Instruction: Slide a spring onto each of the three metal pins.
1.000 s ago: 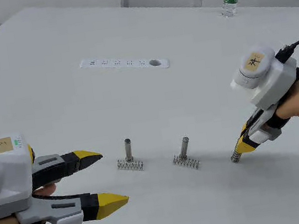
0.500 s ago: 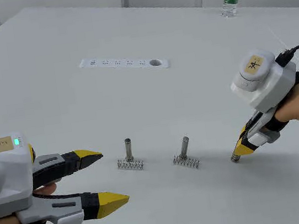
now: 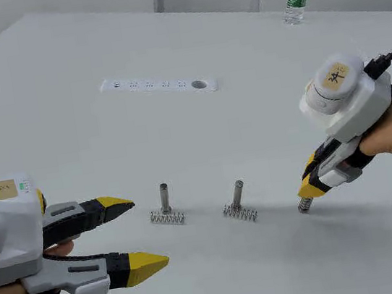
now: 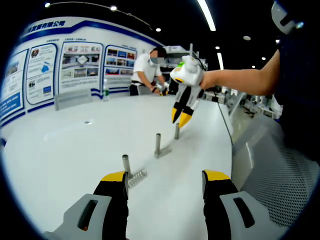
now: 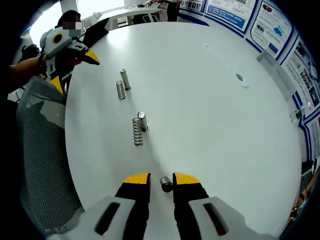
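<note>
Spring [image 3: 305, 205] on rightmost short steel pin [image 5: 166, 184] is looking seated as right yellow-tipped hand-held gripper [image 3: 307, 191], jaws narrowly apart, is lifting off; left hand-held gripper [image 3: 148, 233] is hovering wide, 2 to go.

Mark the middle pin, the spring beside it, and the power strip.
middle pin [image 3: 238, 192], head view, on its upright shaft.
spring [image 3: 240, 214] beside it, head view, middle of the coils.
power strip [image 3: 151, 84], head view, on its white top face.

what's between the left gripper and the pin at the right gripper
In the head view: the left pin and middle pin, both upright, with loose springs lying at their bases.
</note>
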`<state>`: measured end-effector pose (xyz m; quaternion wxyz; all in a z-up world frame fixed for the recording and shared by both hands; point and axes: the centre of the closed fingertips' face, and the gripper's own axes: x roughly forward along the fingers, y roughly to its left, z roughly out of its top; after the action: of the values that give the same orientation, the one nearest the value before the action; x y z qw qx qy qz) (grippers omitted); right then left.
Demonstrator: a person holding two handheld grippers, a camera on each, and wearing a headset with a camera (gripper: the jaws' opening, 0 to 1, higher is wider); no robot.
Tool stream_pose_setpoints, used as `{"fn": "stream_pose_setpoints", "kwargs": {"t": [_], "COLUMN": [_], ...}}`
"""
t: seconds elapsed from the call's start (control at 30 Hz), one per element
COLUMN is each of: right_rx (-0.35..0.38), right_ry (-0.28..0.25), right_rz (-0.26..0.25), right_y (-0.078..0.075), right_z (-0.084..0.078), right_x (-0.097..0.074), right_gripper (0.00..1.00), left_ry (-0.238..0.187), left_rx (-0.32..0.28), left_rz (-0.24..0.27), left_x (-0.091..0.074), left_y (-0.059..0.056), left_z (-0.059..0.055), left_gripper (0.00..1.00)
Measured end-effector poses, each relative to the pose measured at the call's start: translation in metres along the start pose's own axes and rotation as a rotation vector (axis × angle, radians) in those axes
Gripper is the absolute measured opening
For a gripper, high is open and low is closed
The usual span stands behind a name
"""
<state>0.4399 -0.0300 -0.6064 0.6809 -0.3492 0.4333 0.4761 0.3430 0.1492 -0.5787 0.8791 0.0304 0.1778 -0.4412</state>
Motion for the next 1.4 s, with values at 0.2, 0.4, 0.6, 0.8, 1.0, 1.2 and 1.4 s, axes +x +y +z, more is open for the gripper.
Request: {"fn": "stream_pose_setpoints", "kwargs": {"t": [0.2,0.4,0.6,0.8,1.0,1.2,1.4], "right_rx": [-0.031,-0.051,-0.053,-0.056,-0.05,-0.057,-0.061], "right_ry": [-0.029,-0.04,-0.038,-0.043,-0.041,-0.031,-0.029], "right_rz": [0.018,0.045,0.069,0.092,0.107,0.118,0.12], "right_y": [0.008,0.019,0.025,0.032,0.032,0.036,0.036], "right_z": [0.017,0.027,0.026,0.031,0.032,0.031,0.031], "right_x": [0.007,0.018,0.029,0.04,0.053,0.062,0.068], "right_gripper": [0.19,0.19,0.18,0.18,0.18,0.17,0.16], "left_ry": [0.0,-0.001,0.0,0.002,0.004,0.006,0.009], "left_rx": [0.003,0.003,0.003,0.002,0.002,0.001,0.0], "left_rz": [0.0,0.002,0.0,-0.005,-0.007,-0.005,-0.007], "left_x": [0.0,0.0,0.0,0.002,0.003,0.002,0.002], "left_y": [0.0,0.001,0.0,-0.001,-0.002,-0.001,-0.003], "left_z": [0.001,0.001,0.002,0.001,0.001,0.0,0.0], "left_gripper": [0.6,0.6,0.6,0.6,0.6,0.6,0.59]}}
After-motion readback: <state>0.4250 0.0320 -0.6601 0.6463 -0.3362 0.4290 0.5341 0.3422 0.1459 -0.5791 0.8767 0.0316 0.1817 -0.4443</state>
